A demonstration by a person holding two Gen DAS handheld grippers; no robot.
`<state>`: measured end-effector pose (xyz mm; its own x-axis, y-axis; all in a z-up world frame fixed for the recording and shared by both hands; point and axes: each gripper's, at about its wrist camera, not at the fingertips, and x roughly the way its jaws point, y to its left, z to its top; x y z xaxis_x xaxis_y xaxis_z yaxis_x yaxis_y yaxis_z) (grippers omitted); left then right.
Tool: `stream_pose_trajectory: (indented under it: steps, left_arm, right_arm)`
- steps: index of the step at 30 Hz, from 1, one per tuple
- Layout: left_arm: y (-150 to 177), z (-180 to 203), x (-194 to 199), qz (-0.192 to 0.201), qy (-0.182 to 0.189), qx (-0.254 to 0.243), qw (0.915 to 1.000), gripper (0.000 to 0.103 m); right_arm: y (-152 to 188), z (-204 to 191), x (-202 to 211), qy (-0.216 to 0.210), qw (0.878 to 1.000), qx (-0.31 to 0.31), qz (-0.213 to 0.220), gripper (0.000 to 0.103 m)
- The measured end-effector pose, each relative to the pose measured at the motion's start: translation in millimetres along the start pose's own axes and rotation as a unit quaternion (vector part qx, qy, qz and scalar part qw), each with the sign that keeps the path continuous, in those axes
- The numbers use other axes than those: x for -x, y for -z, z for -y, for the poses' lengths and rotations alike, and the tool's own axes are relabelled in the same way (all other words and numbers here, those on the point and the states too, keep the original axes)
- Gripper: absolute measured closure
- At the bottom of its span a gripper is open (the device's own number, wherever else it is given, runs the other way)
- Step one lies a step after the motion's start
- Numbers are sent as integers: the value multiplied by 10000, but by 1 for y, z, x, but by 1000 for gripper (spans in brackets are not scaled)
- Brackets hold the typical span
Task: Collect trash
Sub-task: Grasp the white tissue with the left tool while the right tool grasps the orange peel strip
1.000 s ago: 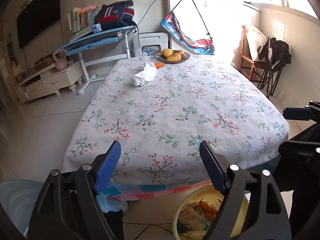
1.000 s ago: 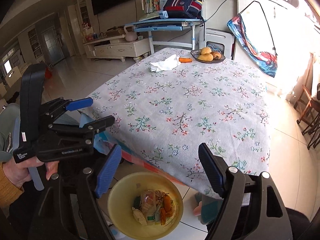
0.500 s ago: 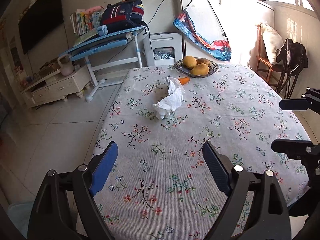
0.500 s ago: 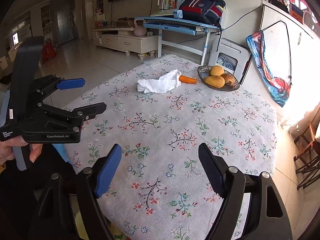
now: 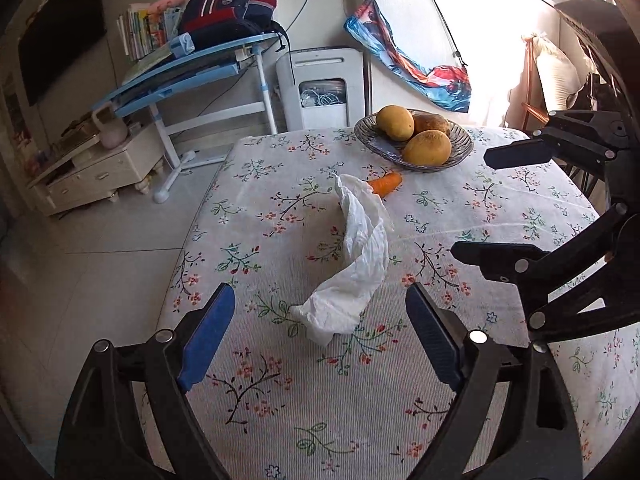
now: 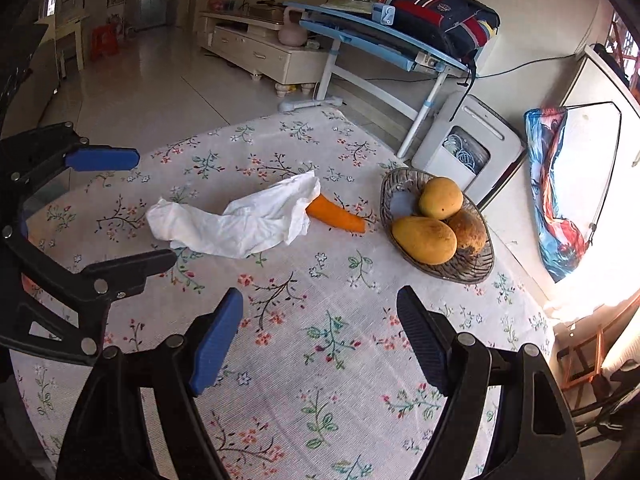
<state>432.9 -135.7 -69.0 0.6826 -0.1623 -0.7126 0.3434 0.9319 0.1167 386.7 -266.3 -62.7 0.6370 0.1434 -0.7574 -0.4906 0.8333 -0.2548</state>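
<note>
Crumpled white tissue [image 5: 356,256] lying on the flowered desk [image 5: 280,408], toward the far end and nearer the left edge, draped over one end of a carrot piece [image 5: 385,183]; just beyond, near the far edge, a glass dish [image 5: 460,148] holding three mangoes [image 5: 426,147]; left gripper [image 5: 320,336] hanging above the tissue's near end, wide and empty, nothing touching the pads; right gripper [image 6: 320,332] likewise wide and empty, over bare cloth, with the dish ahead to its right; likely risks: pinching the desk's cloth along with the thin tissue and dragging the dish; tissue slipping free of a shallow bite; carrot rolling off when the tissue lifts; both grippers crowding the same spot and knocking together.
</note>
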Motion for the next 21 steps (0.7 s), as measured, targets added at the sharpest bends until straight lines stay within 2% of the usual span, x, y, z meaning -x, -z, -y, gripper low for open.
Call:
stream_pose_trajectory:
  steps: [4, 6, 8, 9, 10, 11, 14, 18, 21]
  left_arm:
    - [-13, 4, -31, -145, 145, -136, 9997, 19]
    - [-16, 2, -42, -242, 317, -99, 9992, 24]
    - [-18, -3, -51, -453, 540, 54, 9975, 51]
    - [-19, -7, -55, -552, 645, 142, 9963, 59]
    - [-20, -12, -57, -630, 719, 213, 9952, 74]
    - [-20, -17, -58, -670, 746, 264, 9946, 81]
    - [-20, -31, -57, -720, 799, 436, 9932, 87]
    - [-16, -50, -52, -774, 817, 606, 9918, 90]
    - [-10, -59, -45, -787, 1022, 789, 9885, 90]
  right_arm:
    - [-19, 8, -24, -30, 9991, 420, -108, 27]
    - [-26, 12, -34, -93, 9984, 544, -129, 27]
    - [-34, 15, -43, -193, 9977, 625, -150, 27]
    - [-38, 16, -47, -242, 9975, 639, -162, 27]
    - [-42, 17, -51, -304, 9974, 632, -177, 27]
    - [-47, 18, -56, -374, 9972, 621, -198, 27]
    - [-56, 18, -72, -645, 9953, 624, -357, 27]
    - [-56, 16, -85, -851, 9924, 642, -610, 27]
    - [-49, 18, -83, -1044, 9918, 340, -658, 48]
